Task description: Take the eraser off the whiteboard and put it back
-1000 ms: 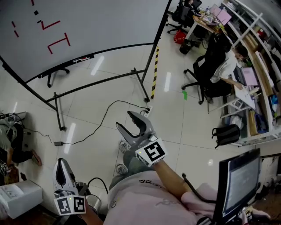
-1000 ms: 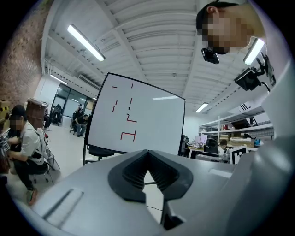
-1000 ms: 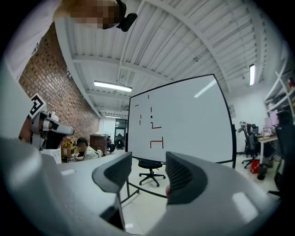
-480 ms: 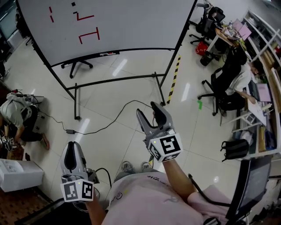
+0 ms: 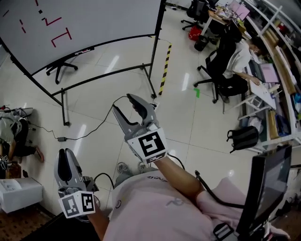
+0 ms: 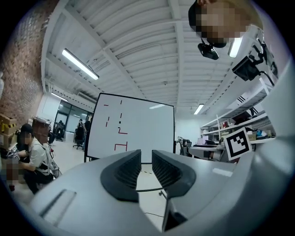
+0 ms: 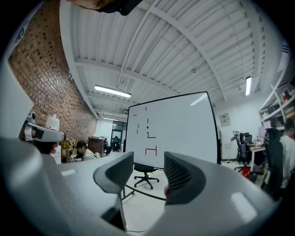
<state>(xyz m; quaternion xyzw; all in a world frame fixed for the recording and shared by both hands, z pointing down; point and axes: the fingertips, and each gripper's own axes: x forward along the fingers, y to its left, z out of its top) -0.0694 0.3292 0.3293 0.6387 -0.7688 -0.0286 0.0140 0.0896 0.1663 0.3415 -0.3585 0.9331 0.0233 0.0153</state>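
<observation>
The whiteboard (image 5: 94, 21) stands on a black wheeled frame across the floor at the upper left, with red marks on it. A small black block, apparently the eraser (image 5: 40, 12), sticks to it among the marks; it also shows as the eraser (image 6: 120, 122) and the eraser (image 7: 147, 127). Both grippers point level at the board from well short of it. My left gripper (image 5: 66, 157) is low at the left, its jaws opening by a narrow gap with nothing between them. My right gripper (image 5: 126, 103) is farther forward, jaws wider apart and closing, also empty.
A cable (image 5: 89, 132) runs over the tiled floor before the board's frame (image 5: 63, 108). Yellow-black tape (image 5: 164, 70) marks the floor. A person sits at a desk (image 5: 235, 56) at right, near a backpack (image 5: 242, 139) and a monitor (image 5: 265, 188). Another person (image 5: 11, 136) sits at left.
Both grippers have moved forward and upward toward the board. The left jaws, shut before, now stand slightly apart. The right gripper has shifted left in the head view.
</observation>
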